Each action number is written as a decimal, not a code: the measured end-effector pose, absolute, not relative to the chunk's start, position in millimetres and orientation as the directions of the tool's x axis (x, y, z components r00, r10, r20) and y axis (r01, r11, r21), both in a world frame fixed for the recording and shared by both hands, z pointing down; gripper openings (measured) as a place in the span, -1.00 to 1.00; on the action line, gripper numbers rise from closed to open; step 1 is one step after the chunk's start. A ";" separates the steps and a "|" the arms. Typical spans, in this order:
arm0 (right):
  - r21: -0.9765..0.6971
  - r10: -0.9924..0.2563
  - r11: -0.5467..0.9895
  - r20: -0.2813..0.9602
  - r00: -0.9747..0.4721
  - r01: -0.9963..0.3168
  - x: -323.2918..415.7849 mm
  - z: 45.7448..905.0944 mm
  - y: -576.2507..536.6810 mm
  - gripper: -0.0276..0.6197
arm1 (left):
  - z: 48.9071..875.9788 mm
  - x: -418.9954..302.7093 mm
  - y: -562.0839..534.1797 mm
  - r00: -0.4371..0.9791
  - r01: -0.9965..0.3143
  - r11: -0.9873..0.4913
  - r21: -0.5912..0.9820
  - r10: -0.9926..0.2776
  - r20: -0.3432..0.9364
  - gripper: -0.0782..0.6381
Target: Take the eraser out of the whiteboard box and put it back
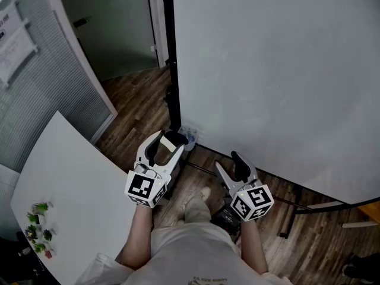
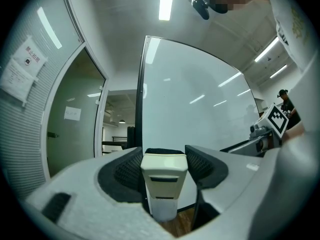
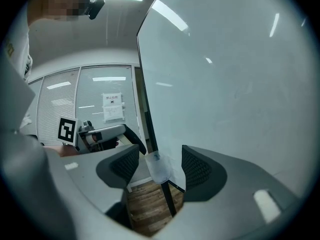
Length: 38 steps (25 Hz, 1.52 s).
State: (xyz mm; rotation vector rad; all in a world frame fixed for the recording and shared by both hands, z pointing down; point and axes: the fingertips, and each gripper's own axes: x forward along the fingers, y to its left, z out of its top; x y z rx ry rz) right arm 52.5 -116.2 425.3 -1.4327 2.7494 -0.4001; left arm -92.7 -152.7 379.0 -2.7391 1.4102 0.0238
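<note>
A cream eraser [image 2: 164,180] with a black felt face stands upright between the pads of my left gripper [image 2: 164,159], which is shut on it. In the head view the eraser [image 1: 174,140] is held just left of a small clear box [image 1: 189,137] fixed at the whiteboard's lower left corner. My right gripper [image 1: 229,162] hangs open with nothing in it, to the right of the left one and a little nearer to me. In the right gripper view the clear box [image 3: 160,173] shows through the gap of that gripper [image 3: 160,165], well beyond the jaws.
The large whiteboard [image 1: 279,70] on a black stand [image 1: 290,219] fills the right side. At the left a white table [image 1: 65,183] carries small green items [image 1: 39,226]. A glass partition and door [image 1: 119,28] stand behind, over wood flooring [image 1: 142,108].
</note>
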 end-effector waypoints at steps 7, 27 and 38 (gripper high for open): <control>-0.232 -0.806 0.550 0.104 -0.583 -0.802 52.9 427.4 -110.8 -0.08 | 378.1 -95.2 -146.2 0.572 -0.820 -0.570 -0.048 -0.819 -0.047 -0.04; -0.263 -0.803 0.541 0.123 -0.584 -0.799 55.7 439.6 -121.7 -0.08 | 384.5 -91.4 -162.8 0.567 -0.823 -0.565 -0.062 -0.823 -0.019 -0.04; -0.275 -0.807 0.526 0.137 -0.575 -0.804 61.9 447.2 -131.9 -0.08 | 392.4 -87.1 -177.5 0.571 -0.820 -0.571 -0.051 -0.821 -0.005 -0.04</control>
